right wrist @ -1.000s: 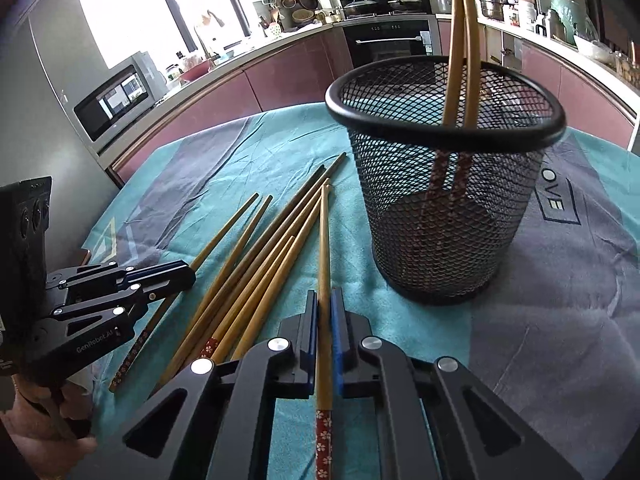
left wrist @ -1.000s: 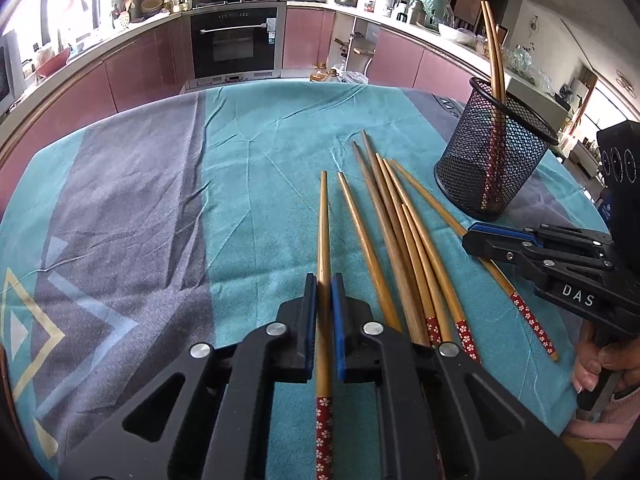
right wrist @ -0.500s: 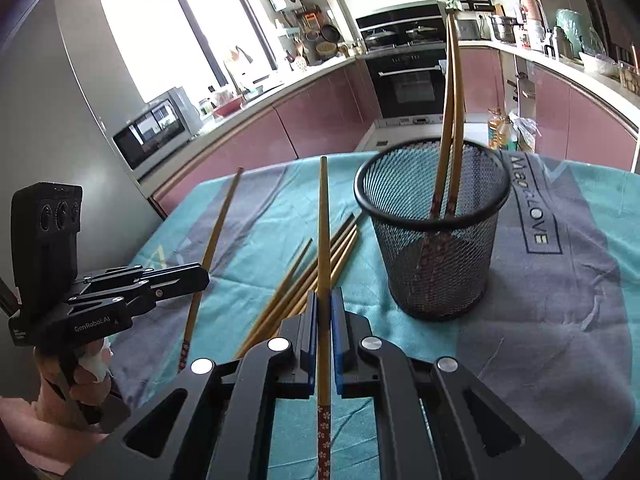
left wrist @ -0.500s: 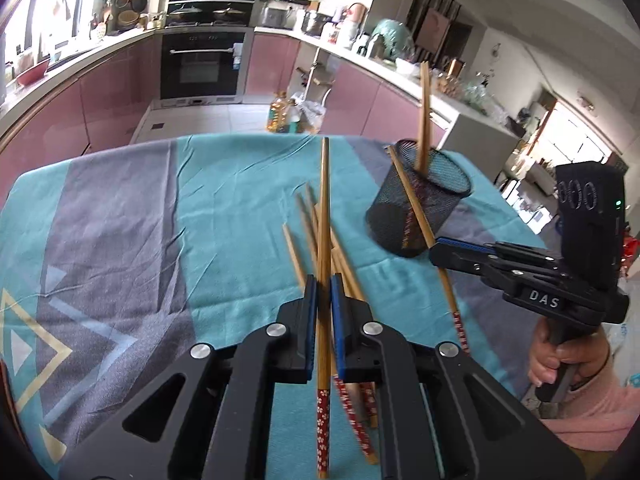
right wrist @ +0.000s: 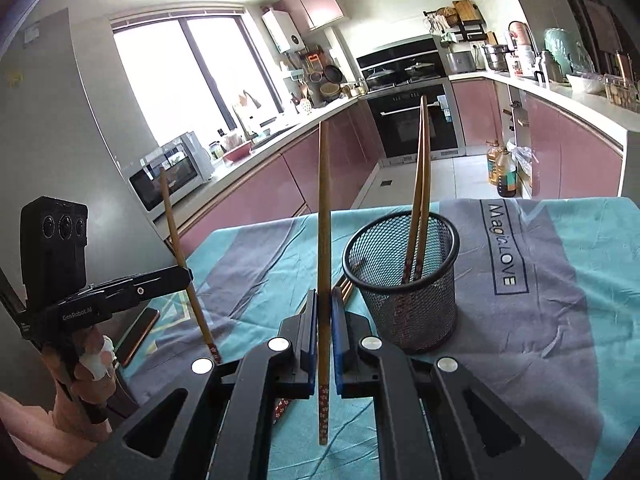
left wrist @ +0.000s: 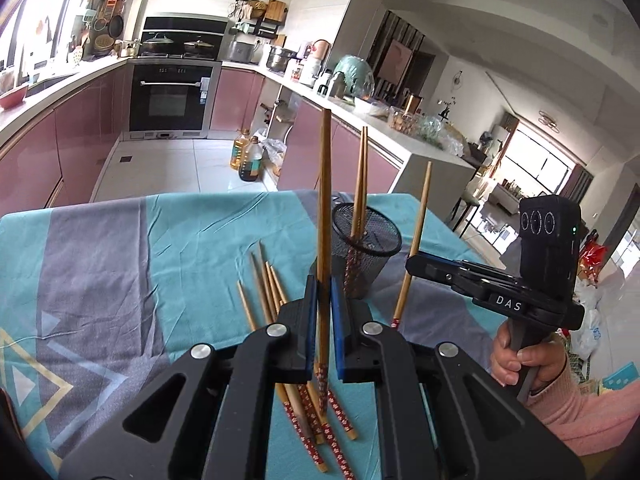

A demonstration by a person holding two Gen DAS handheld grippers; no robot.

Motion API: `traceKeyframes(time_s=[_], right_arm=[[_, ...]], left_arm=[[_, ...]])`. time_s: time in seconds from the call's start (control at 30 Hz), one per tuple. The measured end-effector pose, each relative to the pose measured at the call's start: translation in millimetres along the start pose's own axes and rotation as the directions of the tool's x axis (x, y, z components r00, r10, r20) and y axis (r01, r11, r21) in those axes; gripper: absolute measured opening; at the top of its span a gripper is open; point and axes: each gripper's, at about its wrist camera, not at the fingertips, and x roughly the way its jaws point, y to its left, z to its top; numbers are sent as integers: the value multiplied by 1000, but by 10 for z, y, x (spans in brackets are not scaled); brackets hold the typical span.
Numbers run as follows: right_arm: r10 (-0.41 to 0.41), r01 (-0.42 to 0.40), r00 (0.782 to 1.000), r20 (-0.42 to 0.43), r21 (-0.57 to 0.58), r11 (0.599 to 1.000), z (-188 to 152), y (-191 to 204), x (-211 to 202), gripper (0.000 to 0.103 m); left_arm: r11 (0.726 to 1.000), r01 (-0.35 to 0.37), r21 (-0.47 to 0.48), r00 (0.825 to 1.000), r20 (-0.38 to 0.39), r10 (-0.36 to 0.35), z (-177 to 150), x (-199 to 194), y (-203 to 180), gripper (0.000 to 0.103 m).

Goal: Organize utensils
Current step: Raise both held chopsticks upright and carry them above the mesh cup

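Note:
My left gripper (left wrist: 323, 292) is shut on a wooden chopstick (left wrist: 323, 216) and holds it upright above the table. My right gripper (right wrist: 324, 308) is shut on another chopstick (right wrist: 323, 216), also upright. Each gripper shows in the other's view: the right one (left wrist: 412, 262) with its chopstick (left wrist: 416, 236), the left one (right wrist: 188, 274) with its chopstick (right wrist: 180, 248). A black mesh holder (right wrist: 404, 284) stands on the cloth with two chopsticks (right wrist: 420, 184) in it; it also shows in the left wrist view (left wrist: 366, 248). Several chopsticks (left wrist: 264, 292) lie on the cloth under the left gripper.
The table wears a teal and grey cloth (right wrist: 540, 288). A dark phone-like slab (right wrist: 138, 332) lies near the table's left edge. Pink kitchen cabinets and an oven (left wrist: 172, 98) stand beyond the table.
Both grippers have lifted and tilted up, each carrying its chopstick from the table to upright above it. The holder now sits farther below both.

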Motion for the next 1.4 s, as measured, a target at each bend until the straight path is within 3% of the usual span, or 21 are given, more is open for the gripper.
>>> traceKeyframes(time_s=[0.43, 0.9, 1.1, 1.4], right_arm=[[-6, 9, 994, 109, -28, 1000, 324, -46, -256, 6], [-22, 41, 975, 222, -82, 996, 862, -91, -395, 6], [-45, 63, 975, 217, -74, 995, 922, -181, -246, 6], [-88, 94, 992, 92, -59, 994, 770, -324, 152, 6]], left_arm=[[997, 67, 30, 994, 87, -69, 434, 88, -244, 7], [994, 68, 90, 982, 170, -82, 1070, 179, -548, 7], [993, 24, 116, 989, 141, -41, 1151, 390, -653, 7], [987, -20, 159, 1000, 19, 18, 926, 836, -686, 7]])
